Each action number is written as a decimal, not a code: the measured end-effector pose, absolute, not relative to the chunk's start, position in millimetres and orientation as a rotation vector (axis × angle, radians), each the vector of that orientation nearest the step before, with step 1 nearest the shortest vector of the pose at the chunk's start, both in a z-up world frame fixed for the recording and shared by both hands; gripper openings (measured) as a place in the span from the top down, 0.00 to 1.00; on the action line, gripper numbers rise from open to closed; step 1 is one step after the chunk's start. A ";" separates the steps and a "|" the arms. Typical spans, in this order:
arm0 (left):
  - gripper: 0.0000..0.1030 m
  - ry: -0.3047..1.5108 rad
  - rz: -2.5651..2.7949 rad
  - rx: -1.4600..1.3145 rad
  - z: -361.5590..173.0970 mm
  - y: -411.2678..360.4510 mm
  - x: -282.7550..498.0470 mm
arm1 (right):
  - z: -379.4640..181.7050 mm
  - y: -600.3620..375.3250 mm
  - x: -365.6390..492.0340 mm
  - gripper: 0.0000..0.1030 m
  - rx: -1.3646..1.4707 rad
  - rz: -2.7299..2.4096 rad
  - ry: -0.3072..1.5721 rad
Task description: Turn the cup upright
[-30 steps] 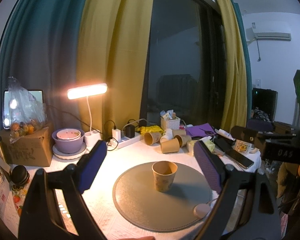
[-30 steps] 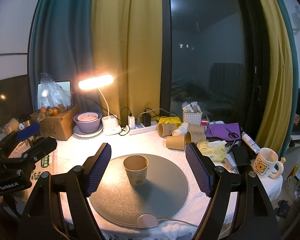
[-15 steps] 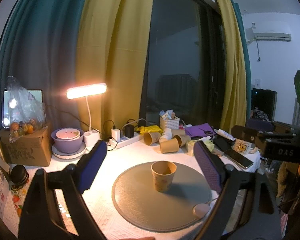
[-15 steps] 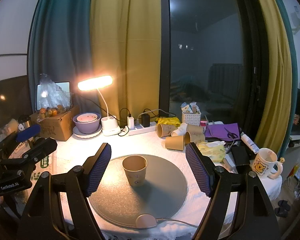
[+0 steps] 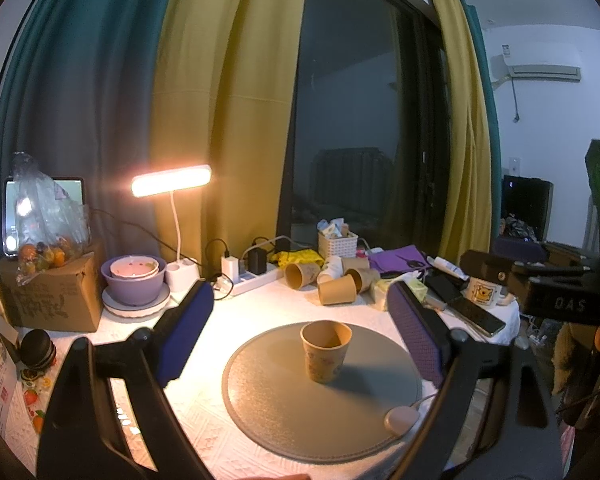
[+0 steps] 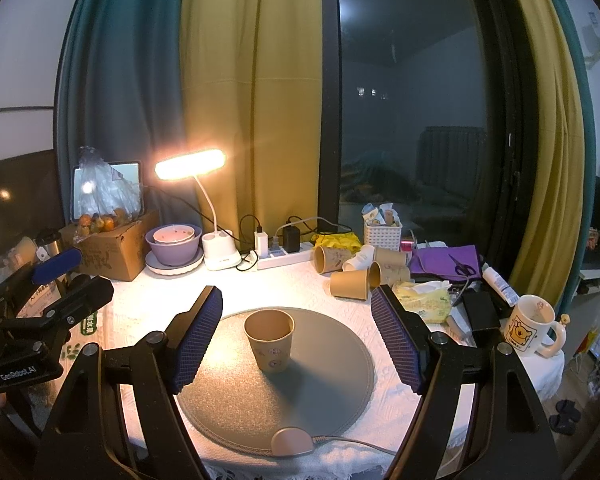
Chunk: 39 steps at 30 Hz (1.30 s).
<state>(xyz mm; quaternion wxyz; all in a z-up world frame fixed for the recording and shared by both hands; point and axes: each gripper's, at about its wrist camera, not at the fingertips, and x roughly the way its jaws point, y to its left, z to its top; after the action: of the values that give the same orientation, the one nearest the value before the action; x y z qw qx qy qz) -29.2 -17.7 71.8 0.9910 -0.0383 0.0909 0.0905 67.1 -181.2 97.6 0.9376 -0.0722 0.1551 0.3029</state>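
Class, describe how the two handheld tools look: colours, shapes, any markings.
The left tool and right tool match: black angular frames with round bolts and two flat fingers faced with ribbed blue-purple pads. White lettering marks each body, "DAS" on the right one and "GenRobot.AI", roughly, on the left. No cables or sleeves show.

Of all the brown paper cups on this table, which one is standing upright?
The paper cup alone on the round grey mat, mouth up. The other paper cups lie on their sides, clustered by the white basket.
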 end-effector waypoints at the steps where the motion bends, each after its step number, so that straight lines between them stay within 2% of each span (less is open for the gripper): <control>1: 0.13 0.182 0.182 -0.077 71.8 -17.6 -29.1 | 97.4 -180.9 67.2 0.23 -0.148 0.619 0.317; 39: 0.13 0.181 0.182 -0.081 68.3 -22.2 -28.9 | 97.6 -181.3 67.7 0.23 -0.148 0.619 0.318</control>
<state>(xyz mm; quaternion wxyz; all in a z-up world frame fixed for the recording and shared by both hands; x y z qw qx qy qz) -28.9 -22.2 68.3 0.9909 -0.0404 0.0904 0.0909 67.7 -181.3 97.6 0.9374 -0.0725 0.1557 0.3029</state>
